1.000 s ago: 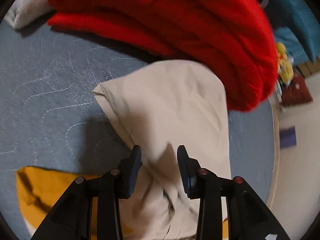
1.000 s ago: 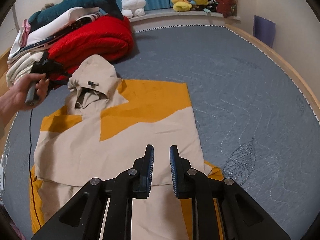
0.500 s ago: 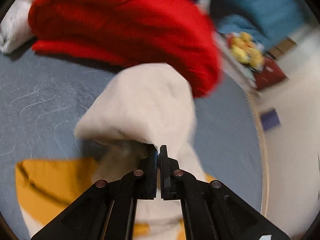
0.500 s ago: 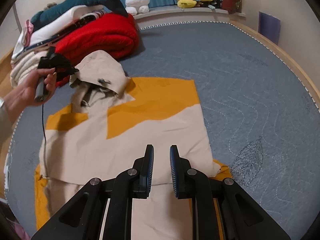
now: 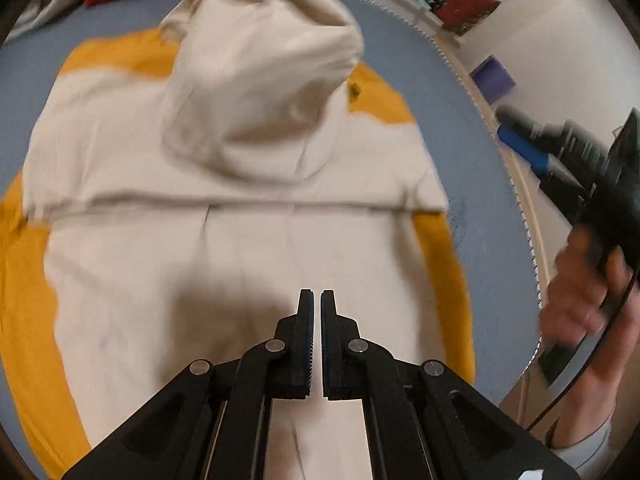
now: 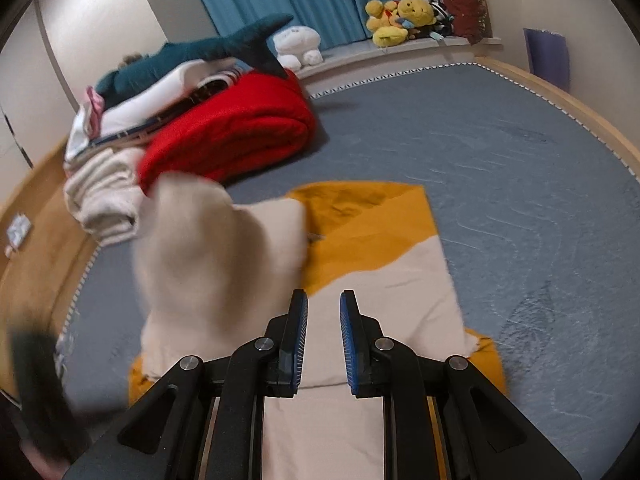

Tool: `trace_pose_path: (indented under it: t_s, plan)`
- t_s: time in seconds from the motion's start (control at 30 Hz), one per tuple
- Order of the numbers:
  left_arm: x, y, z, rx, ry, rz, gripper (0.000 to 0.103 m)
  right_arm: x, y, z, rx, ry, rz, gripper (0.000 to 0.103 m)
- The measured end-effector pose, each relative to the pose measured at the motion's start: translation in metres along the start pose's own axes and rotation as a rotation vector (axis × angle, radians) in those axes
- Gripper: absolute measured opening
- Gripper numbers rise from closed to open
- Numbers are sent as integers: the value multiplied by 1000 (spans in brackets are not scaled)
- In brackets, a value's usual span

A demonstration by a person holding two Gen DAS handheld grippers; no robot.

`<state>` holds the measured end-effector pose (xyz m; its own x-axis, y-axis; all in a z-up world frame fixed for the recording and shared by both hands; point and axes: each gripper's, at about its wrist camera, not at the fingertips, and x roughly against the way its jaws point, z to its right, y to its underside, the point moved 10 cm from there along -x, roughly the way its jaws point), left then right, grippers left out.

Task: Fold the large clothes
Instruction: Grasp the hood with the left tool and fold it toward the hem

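Note:
A beige and mustard hooded garment (image 5: 224,248) lies flat on the blue-grey bed (image 5: 400,64). Its beige hood (image 5: 260,80) lies folded down over the body; in the right wrist view the hood (image 6: 224,256) is blurred. My left gripper (image 5: 316,300) hovers over the beige lower part with its jaws almost together and nothing between them. My right gripper (image 6: 323,304) is open a little and empty above the garment's (image 6: 384,296) near end. It also shows in the left wrist view (image 5: 568,152), held in a hand at the right.
A red folded blanket (image 6: 240,136) and a stack of white bedding (image 6: 108,192) with a shark plush (image 6: 208,52) lie at the bed's far left. Plush toys (image 6: 400,16) sit on the window ledge. The wooden bed rim (image 6: 568,108) curves along the right.
My left gripper took hold of the hood, swung it over onto the garment's body and let go. It now faces down the garment. My right gripper has opened slightly.

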<state>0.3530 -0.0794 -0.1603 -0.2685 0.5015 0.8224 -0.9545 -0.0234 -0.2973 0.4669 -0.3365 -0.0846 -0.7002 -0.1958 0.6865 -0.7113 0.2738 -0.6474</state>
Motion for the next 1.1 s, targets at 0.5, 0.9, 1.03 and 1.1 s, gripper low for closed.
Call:
trace_pose_path:
  t_s: [0.5,0.9,1.03,1.1]
  plan:
    - [-5,-222,-86,285,96,232,41,-38,25,-19,-56,-77,-105,40]
    - [58,-185,-48,315,245,303,0,-48,31,-23,-58,-109,-141,40]
    - [44,-108,-77,334,28,207,4,-48,30,-24,-56,-118,-140,40]
    - [29,-85,-101,317,-91,168,4,-50,33,-25,-57,-121,-150,40]
